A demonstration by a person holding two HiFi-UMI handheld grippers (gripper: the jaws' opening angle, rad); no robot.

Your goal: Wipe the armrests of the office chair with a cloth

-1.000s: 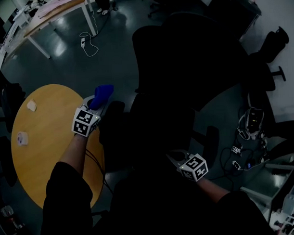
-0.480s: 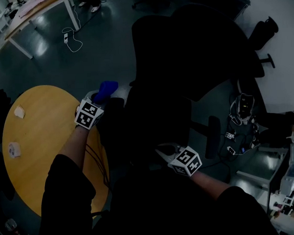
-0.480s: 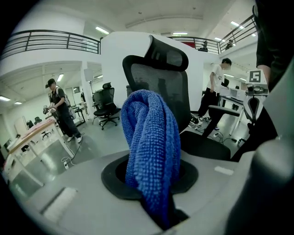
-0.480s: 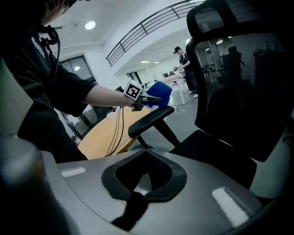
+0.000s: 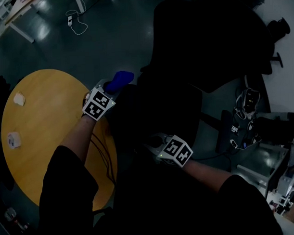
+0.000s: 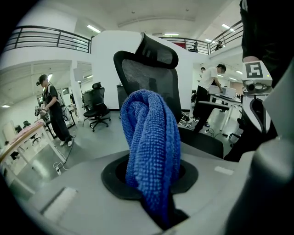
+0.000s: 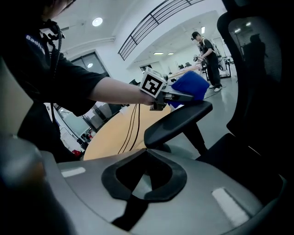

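The black office chair (image 5: 206,35) stands ahead of me, its mesh back (image 6: 147,78) upright. My left gripper (image 5: 110,87) is shut on a bunched blue cloth (image 5: 119,80), which hangs out of its jaws (image 6: 154,151). In the right gripper view the cloth (image 7: 190,87) rests at the far end of the chair's left armrest (image 7: 179,120), on its top. My right gripper (image 5: 149,141) hovers over the dark seat (image 5: 156,114), shut with nothing held, its tips (image 7: 147,151) pointing at that armrest. The other armrest (image 5: 226,131) is at the right.
A round wooden table (image 5: 47,142) with two small items sits at my left, close to the left arm. Cables and a power strip (image 5: 241,128) lie on the floor at the right. Other chairs, desks and people stand farther off (image 6: 50,110).
My left gripper with the cloth has moved a little forward and right along the armrest. The right gripper has drifted left and forward over the seat. The head view has shifted.
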